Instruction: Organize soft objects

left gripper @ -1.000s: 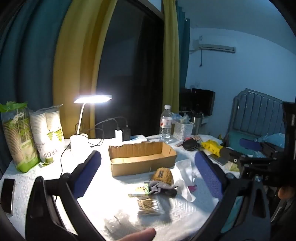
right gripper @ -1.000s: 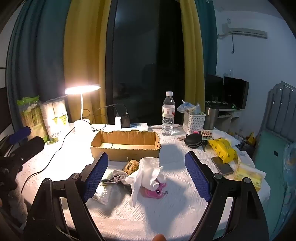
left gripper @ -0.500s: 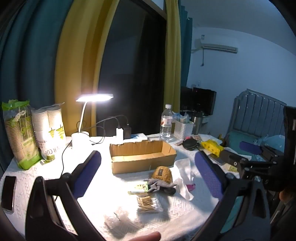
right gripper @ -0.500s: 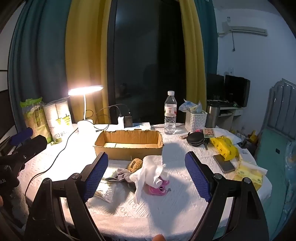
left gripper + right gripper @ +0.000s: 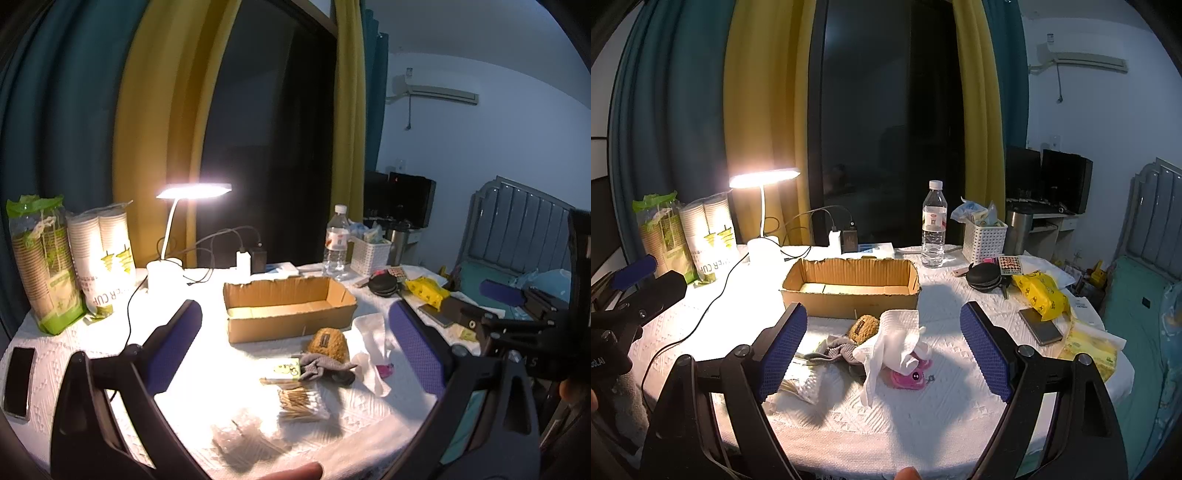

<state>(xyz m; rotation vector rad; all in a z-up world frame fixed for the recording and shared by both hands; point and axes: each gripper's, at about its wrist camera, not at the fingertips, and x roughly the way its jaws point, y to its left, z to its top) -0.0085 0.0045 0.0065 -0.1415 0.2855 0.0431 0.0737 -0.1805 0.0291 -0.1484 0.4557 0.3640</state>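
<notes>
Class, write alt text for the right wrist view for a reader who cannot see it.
The open right gripper hovers over a table, framing a white tissue draped on a pink toy, beside a brown plush and grey cloth. Behind them sits an empty cardboard box.

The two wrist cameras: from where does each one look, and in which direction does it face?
Left wrist: sits on the left gripper, above the table's left near side, facing the cardboard box; its open jaws, a fingertip and the right gripper at far right show.
Right wrist: sits on the right gripper, over the near edge, facing the box and window; its open jaws, a fingertip and the left gripper at far left show.
Shared: box, lamp, water bottle, white cloth.
</notes>
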